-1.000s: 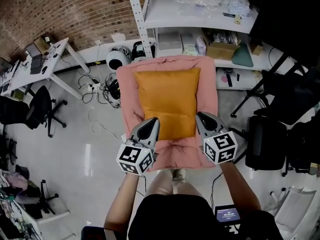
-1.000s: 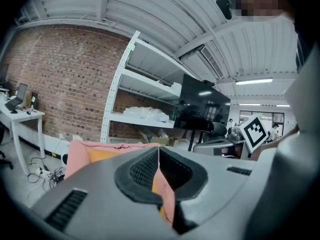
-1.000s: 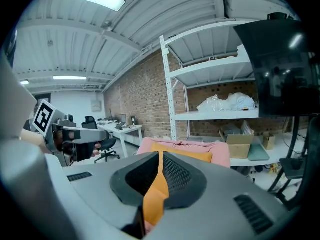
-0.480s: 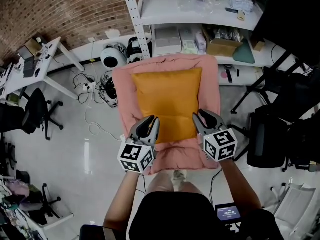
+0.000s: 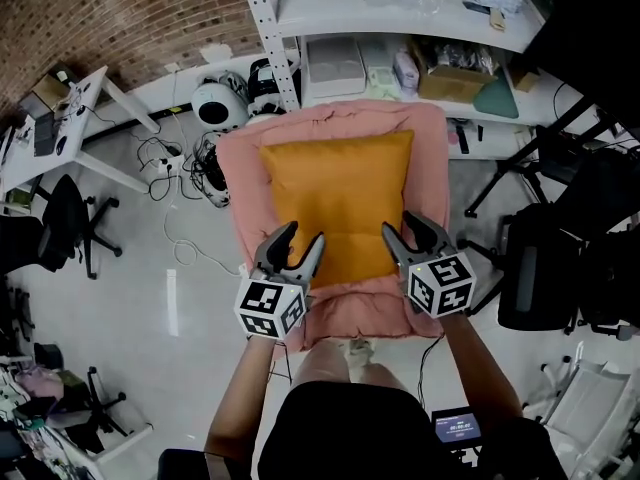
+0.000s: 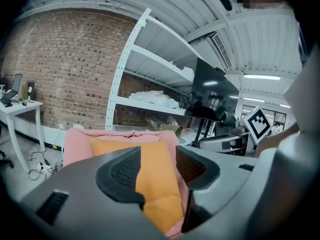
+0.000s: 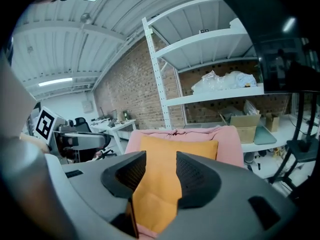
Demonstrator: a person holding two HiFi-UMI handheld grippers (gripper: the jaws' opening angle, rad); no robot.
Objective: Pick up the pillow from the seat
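An orange pillow [image 5: 340, 200] lies on a pink padded seat [image 5: 245, 183]. In the head view my left gripper [image 5: 300, 236] hovers at the pillow's near left corner and my right gripper [image 5: 405, 228] at its near right corner. Both have just been opening their jaws, which stand partly apart with no pad pressing on anything. In the left gripper view the pillow [image 6: 156, 181] shows through the gap of my left gripper [image 6: 157, 165], with the seat [image 6: 77, 140] behind. The right gripper view shows the pillow [image 7: 172, 154] beyond my right gripper [image 7: 160, 171], framed by the seat [image 7: 231, 145].
White shelving [image 5: 400, 23] with boxes and bags stands right behind the seat. Black office chairs [image 5: 540, 278] crowd the right side, and another chair [image 5: 60, 218] sits at the left by a white table [image 5: 75, 108]. Cables [image 5: 190, 178] trail on the floor.
Both grippers have moved forward and down toward the pillow's near edge. Their jaws, shut a second ago, now stand apart.
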